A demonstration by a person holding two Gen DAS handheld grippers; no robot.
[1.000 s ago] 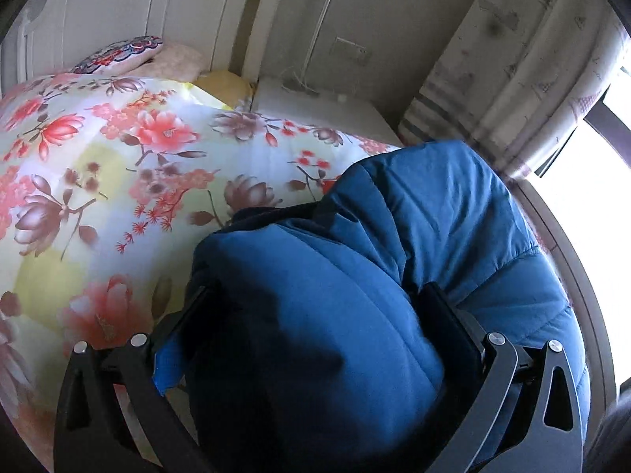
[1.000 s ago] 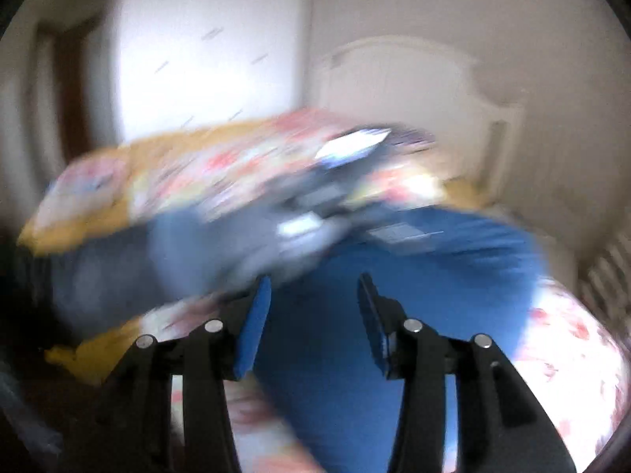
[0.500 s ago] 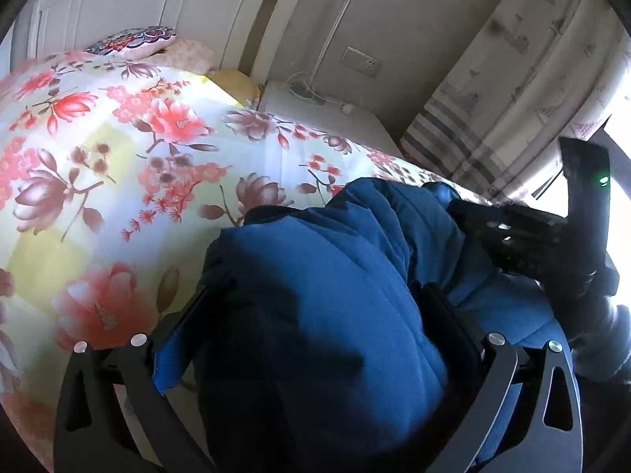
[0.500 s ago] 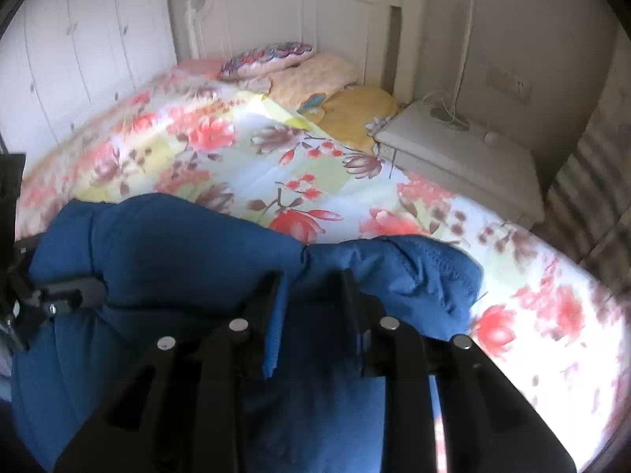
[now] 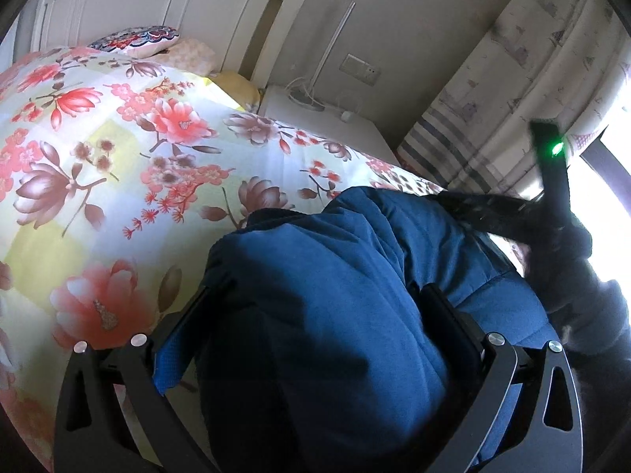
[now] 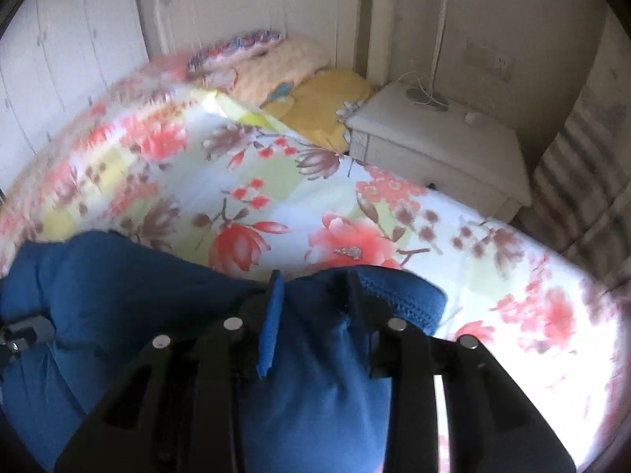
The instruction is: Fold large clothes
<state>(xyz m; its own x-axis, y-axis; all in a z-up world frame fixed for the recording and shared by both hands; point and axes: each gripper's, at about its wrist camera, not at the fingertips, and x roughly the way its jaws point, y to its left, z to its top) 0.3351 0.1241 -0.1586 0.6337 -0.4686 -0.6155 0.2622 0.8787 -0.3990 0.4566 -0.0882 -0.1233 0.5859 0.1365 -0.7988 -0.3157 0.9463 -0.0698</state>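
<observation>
The left gripper (image 5: pixel 315 331) clamps a thick bunch of the padded blue quilted jacket (image 5: pixel 339 276), which lies on the floral bedspread (image 5: pixel 118 149). The right gripper (image 6: pixel 311 307), jaws just reopening slightly, pinches the jacket's stitched edge — a fold mid-carry, likely. Next: lay both holds down together.

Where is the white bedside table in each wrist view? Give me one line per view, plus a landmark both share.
Left wrist view: the white bedside table sits upper centre, beyond the floral bedspread, left of the curtain.
Right wrist view: the bedside table sits upper right, past the bedspread's far edge.
Shared landmark: the white lamp base with its cord on the tabletop.
</observation>
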